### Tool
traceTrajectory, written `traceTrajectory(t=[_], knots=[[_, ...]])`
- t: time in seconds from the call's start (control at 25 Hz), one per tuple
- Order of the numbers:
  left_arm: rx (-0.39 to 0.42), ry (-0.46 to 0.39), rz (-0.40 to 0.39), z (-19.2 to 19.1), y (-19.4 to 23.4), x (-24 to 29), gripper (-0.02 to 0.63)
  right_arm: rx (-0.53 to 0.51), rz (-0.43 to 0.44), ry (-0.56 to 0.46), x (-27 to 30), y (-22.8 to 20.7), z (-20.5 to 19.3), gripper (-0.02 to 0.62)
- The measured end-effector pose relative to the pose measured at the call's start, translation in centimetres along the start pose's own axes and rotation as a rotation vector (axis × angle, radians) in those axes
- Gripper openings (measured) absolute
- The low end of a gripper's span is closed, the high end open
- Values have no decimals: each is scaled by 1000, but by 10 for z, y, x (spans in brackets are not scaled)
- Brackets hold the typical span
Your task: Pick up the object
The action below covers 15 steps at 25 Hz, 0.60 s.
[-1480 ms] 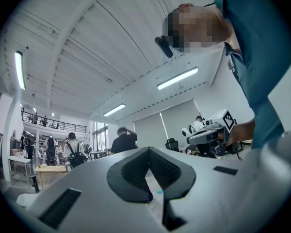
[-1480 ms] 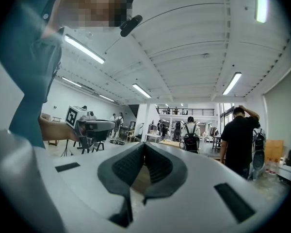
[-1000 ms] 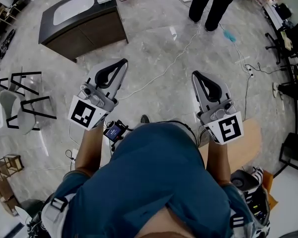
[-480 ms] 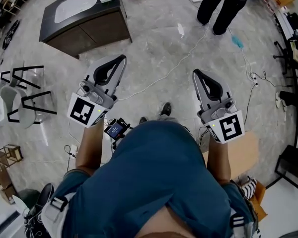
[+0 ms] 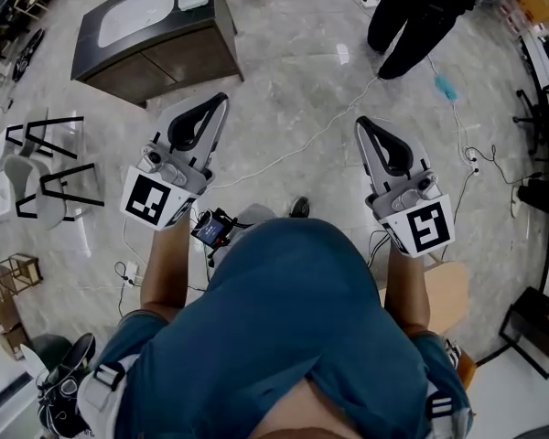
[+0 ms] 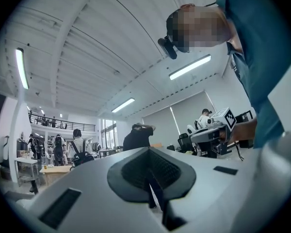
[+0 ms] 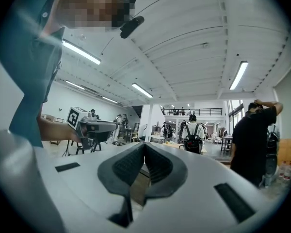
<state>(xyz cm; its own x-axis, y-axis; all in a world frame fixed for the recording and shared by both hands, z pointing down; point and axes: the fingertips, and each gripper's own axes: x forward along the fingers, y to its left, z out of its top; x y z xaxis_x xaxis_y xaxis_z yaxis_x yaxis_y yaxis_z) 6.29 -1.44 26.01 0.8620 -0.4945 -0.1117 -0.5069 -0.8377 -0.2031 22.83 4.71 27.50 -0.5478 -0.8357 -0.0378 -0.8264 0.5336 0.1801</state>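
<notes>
No object to pick up shows between or near the jaws in any view. In the head view my left gripper (image 5: 222,100) and right gripper (image 5: 360,122) are held out at waist height over the grey marble floor (image 5: 293,80), both pointing forward. Each is shut with nothing in it. In the left gripper view the left gripper (image 6: 148,149) has its black pads pressed together, aimed across a large hall. The right gripper view shows the right gripper (image 7: 144,144) likewise closed at the tip.
A dark cabinet with a white basin top (image 5: 156,35) stands ahead to the left. A person in dark trousers (image 5: 421,16) stands ahead to the right. White cables (image 5: 302,140) cross the floor. Black-framed chairs (image 5: 50,167) are at the left, a cardboard box (image 5: 446,291) beside my right leg.
The person holding the grippers has stepped along the floor, so the cabinet and standing person shifted slightly in the head view. Both grippers kept their pose and stayed shut.
</notes>
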Motion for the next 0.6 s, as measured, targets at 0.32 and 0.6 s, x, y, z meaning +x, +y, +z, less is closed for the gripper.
traceTrajectory(t=[0.32,0.6], knots=[[-4,16,21,-13,19,28,5,19,21,20,18,-33,-17,15],[-15,2,20,-29,71,37,3,8,26,28,72,-40,-15,14]])
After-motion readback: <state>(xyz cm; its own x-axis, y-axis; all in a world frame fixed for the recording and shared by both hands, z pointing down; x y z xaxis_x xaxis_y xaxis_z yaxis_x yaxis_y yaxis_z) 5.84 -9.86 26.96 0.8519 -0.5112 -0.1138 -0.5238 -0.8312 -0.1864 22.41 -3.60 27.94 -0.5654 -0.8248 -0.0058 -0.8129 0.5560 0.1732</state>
